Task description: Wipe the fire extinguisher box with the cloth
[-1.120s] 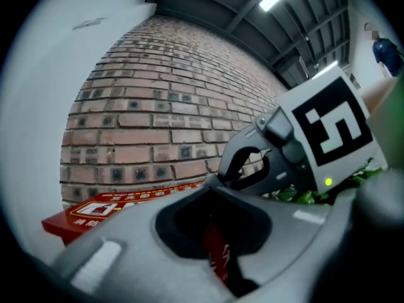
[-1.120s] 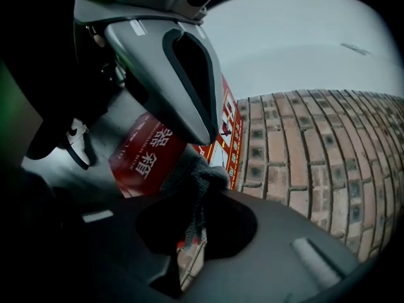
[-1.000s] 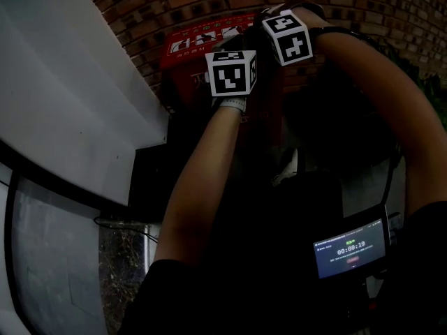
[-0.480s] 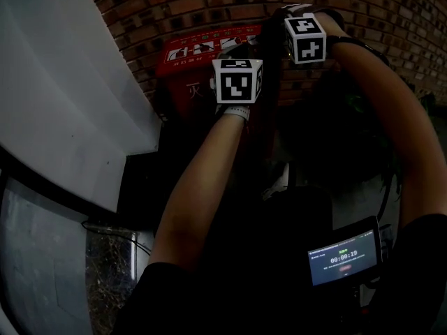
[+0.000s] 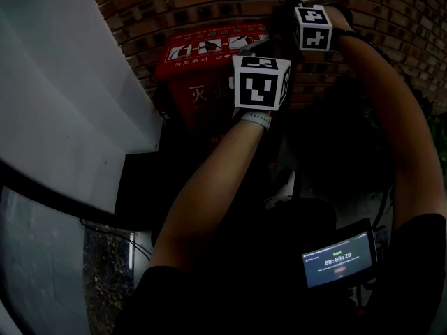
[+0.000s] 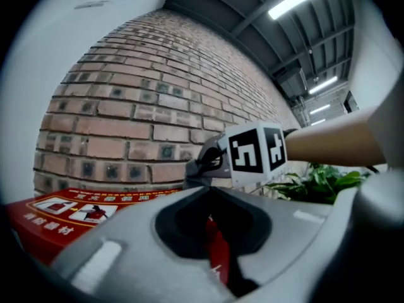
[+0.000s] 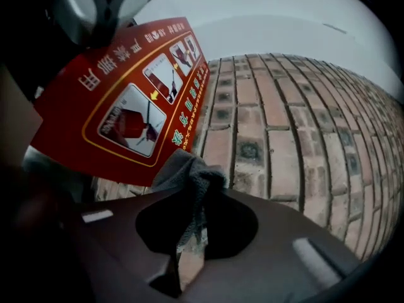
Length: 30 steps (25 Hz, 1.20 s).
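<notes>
The red fire extinguisher box (image 5: 199, 54) stands against the brick wall, with pictograms on its top panel (image 7: 136, 100). My right gripper (image 7: 189, 191) is shut on a bunched grey cloth (image 7: 189, 172), which sits at the box's top right edge by the bricks. In the head view only its marker cube (image 5: 313, 28) shows. The left gripper (image 6: 208, 194) is just below and beside it, at the box's right side, under its cube (image 5: 260, 82). Its jaw tips look closed together, and a strip of red box (image 6: 218, 251) shows through the slot behind them. The left gripper view also catches the right gripper (image 6: 208, 160).
A brick wall (image 5: 391, 5) runs behind the box. A large white panel (image 5: 63, 103) fills the left side. Green plant leaves (image 6: 315, 185) are at the right. A small lit screen (image 5: 339, 259) hangs near my right arm. Below the box it is dark.
Both marker cubes have shifted right against the box. The left gripper has also come a little lower and nearer, and the right one with the cloth has moved slightly up along the box's top edge.
</notes>
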{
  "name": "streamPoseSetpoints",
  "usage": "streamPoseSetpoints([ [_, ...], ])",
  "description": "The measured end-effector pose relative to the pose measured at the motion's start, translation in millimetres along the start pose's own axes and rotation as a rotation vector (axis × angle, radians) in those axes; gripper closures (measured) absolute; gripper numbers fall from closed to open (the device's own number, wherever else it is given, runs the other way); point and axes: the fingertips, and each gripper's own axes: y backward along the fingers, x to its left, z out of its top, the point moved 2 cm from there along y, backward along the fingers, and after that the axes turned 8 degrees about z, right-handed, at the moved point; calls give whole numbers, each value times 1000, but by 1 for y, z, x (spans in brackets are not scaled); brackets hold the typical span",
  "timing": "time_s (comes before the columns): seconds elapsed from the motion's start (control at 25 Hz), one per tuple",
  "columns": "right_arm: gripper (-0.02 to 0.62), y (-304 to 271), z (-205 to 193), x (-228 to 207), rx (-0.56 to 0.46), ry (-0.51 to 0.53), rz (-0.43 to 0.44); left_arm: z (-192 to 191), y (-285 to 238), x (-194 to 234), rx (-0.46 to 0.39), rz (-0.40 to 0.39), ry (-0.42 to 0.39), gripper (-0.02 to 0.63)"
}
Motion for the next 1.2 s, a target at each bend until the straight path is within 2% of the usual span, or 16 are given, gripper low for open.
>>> streamPoseSetpoints([
  [0.24,564,-36,9,2,-6,8,44,-7,-11,6,-14,24,-48,607],
  [0.4,565,-46,8,10,-21,-42,84,-9,-11,6,-20,20,-47,607],
  [0.6,566,-33,9,11,-57,-75,91,-7,-11,7,-30,16,-32,607],
  [0.84,566,-12,19,26,-43,-19,87,-13,-12,5,-21,26,-97,607],
  [1.04,566,11,32,41,-57,6,100,-10,-3,-2,3,-25,-64,607],
  [1.2,566,32,40,54,-72,14,115,-15,-2,-1,20,-21,-81,607],
])
